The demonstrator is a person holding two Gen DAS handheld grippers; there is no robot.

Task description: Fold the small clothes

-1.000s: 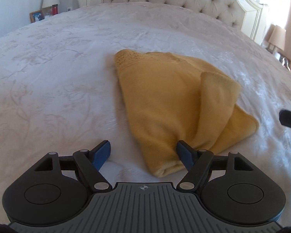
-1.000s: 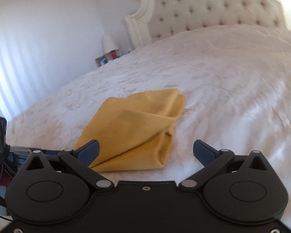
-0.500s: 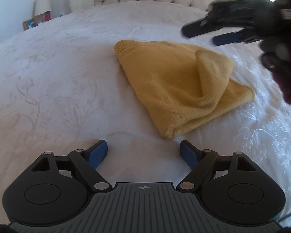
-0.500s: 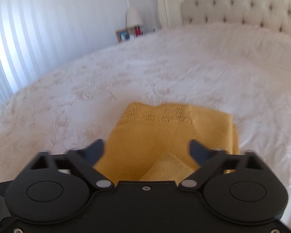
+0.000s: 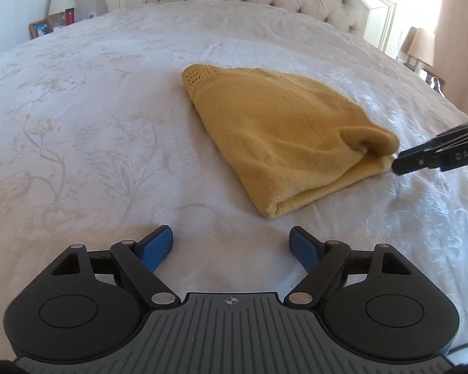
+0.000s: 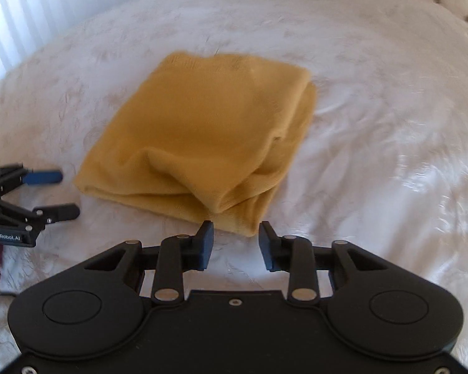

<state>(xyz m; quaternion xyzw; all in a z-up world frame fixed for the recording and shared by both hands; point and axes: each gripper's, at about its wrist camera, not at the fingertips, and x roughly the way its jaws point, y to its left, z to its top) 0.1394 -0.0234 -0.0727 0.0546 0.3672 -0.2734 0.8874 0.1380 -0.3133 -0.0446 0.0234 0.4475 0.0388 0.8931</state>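
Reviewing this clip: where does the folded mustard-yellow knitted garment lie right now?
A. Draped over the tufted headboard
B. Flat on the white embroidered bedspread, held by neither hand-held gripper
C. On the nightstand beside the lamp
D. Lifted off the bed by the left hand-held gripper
B: the folded mustard-yellow knitted garment rests on the white embroidered bedspread, and no fabric sits between the fingers of either the left hand-held gripper or the right hand-held gripper.

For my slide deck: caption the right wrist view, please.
Right gripper, jaws closing, at the near corner of a folded yellow knit garment on a white bedspread; left gripper open beside it.
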